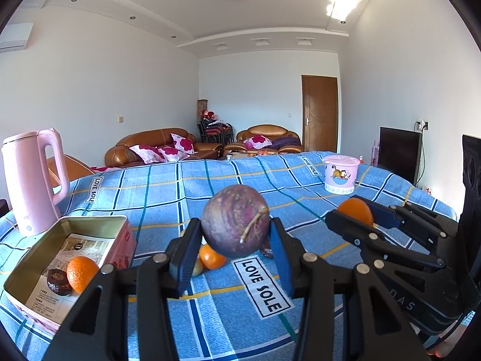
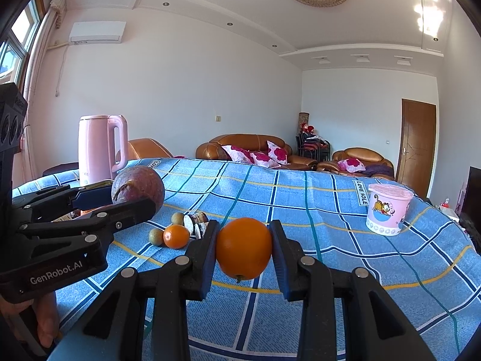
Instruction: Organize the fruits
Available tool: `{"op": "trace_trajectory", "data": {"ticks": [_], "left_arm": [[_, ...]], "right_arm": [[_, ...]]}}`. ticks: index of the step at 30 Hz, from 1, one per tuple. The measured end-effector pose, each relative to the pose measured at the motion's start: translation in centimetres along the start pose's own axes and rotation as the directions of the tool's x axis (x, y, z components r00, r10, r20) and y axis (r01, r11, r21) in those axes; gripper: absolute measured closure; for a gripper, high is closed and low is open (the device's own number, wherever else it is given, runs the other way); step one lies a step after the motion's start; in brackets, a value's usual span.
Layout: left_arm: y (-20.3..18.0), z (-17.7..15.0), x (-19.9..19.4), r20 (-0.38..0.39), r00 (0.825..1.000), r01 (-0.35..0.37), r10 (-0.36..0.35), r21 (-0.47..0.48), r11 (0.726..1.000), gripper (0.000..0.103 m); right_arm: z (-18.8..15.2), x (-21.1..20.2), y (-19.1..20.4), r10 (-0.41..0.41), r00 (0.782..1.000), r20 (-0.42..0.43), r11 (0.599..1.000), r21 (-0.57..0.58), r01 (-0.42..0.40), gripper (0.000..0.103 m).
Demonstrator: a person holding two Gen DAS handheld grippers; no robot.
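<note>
My left gripper is shut on a round purple fruit with a dry stem, held above the blue checked cloth. My right gripper is shut on an orange; the same orange shows at the right of the left wrist view. The left gripper with the purple fruit appears at the left of the right wrist view. An open pink tin at the lower left holds an orange and a dark round fruit on printed paper. Loose on the cloth lie a small orange, two greenish-brown fruits and dark cut pieces.
A pink kettle stands at the left behind the tin. A pink cartoon tub sits on the right side of the cloth. Beyond the table are brown sofas, a wooden door and a dark screen. A hand grips the left tool.
</note>
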State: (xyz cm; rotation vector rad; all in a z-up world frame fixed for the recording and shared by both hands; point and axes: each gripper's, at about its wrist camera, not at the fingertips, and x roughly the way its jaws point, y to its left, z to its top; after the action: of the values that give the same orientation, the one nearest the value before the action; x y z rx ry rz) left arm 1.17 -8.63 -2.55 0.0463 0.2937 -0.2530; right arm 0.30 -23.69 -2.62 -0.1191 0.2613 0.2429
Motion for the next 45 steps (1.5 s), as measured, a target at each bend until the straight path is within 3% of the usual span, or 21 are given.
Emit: {"op": "trace_trajectory", "data": {"ticks": [20, 29, 45], "left_arm": [[2.2, 0.2, -0.9, 0.011, 1.0, -0.008, 0.008, -0.048, 0.999, 0.056], [4.0, 0.5, -1.9, 0.003, 0.999, -0.031, 0.032, -0.072, 0.997, 0.056], [9.8, 0.7, -3.5, -0.04, 0.984, -0.178, 0.175, -0.097, 0.979, 0.056]], "right_arm": [[0.7, 0.4, 0.7, 0.019, 0.999, -0.031, 0.999, -0.028, -0.02, 0.067], [2.7, 0.9, 2.0, 0.075, 0.996, -0.039, 0.997, -0.017, -0.076, 0.067], [7.4, 2.7, 7.6, 0.233, 0.971, -0.054, 0.971, -0.045, -0.236, 0.067]]}}
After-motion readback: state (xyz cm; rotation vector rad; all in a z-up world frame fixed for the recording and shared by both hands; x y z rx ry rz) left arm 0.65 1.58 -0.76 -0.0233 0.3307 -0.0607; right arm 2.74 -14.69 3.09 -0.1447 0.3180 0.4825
